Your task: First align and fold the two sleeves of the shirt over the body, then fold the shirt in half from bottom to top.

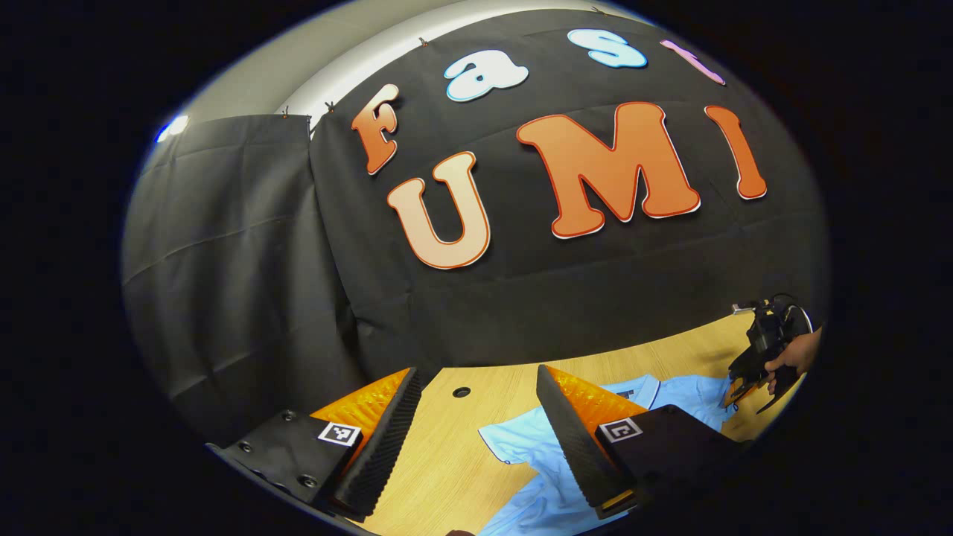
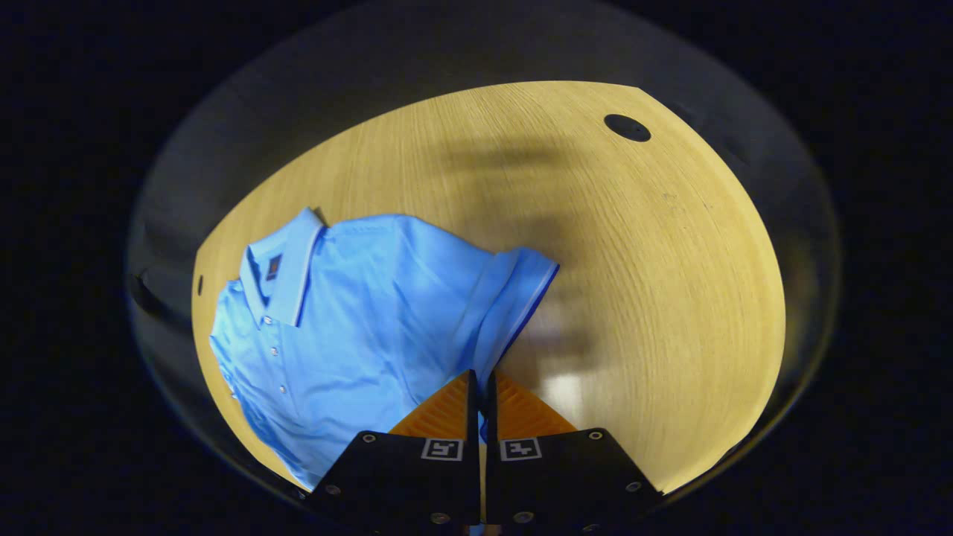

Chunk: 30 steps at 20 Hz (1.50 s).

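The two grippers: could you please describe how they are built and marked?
The left gripper has two wedge-shaped fingers with ribbed inner pads, set on black blocks bolted with screws, each block bearing a square black-and-white marker. The right gripper has the same build: ridged wedge fingers, black screwed blocks, one marker each. Seen from the left gripper view, it carries cables and a bare hand holds it.

Your left gripper point(image 1: 476, 417) has wedge-shaped fingers with ridged inner pads point(image 1: 387, 439), dark screwed bodies and square black-and-white markers. Your right gripper point(image 2: 480, 391) carries matching markers and round screws.
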Motion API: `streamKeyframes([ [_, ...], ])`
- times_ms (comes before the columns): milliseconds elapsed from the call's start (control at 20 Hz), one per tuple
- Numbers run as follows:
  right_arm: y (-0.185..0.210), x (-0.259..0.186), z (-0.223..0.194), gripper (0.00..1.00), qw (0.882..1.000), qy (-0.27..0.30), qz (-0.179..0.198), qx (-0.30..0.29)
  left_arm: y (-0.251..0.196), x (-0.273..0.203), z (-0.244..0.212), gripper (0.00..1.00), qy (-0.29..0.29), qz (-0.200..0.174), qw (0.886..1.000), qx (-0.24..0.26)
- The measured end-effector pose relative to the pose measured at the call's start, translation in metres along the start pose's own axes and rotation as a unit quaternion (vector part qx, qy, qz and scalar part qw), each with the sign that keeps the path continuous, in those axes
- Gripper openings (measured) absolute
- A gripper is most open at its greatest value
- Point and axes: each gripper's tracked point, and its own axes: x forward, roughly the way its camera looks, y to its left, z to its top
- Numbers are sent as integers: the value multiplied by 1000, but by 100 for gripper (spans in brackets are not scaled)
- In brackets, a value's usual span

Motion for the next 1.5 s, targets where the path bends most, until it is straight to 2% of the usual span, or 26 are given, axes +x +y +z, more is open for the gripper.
streamKeyframes([
  [100, 28, -6, 4, 4, 999, -5, 50, 4, 2, -3, -3, 100, 3, 4, 1000, -2],
  [250, 50, -7, 1, 4, 997, -7, 75, -15, 3, -4, -4, 100, 7, 6, 1000, 1],
  [800, 118, -10, -3, 4, 990, -12, 134, -48, 4, -2, -11, 100, 18, 7, 1000, 8],
  [850, 125, -9, -5, 0, 989, -11, 140, -51, 5, -2, -11, 100, 18, 7, 1000, 9],
  [900, 131, -8, -7, 4, 988, -11, 142, -54, 6, -1, -11, 100, 18, 6, 1000, 11],
  [1050, 146, -1, -16, 4, 986, -3, 149, -72, 7, -1, -17, 100, 23, 2, 1000, 16],
  [1350, 177, 7, -25, 6, 983, -10, 165, -75, 14, 10, -32, 100, 31, -18, 999, 20],
  [1500, 194, 5, -29, 10, 981, -16, 179, -78, 12, 25, -41, 100, 29, -43, 999, 1],
])
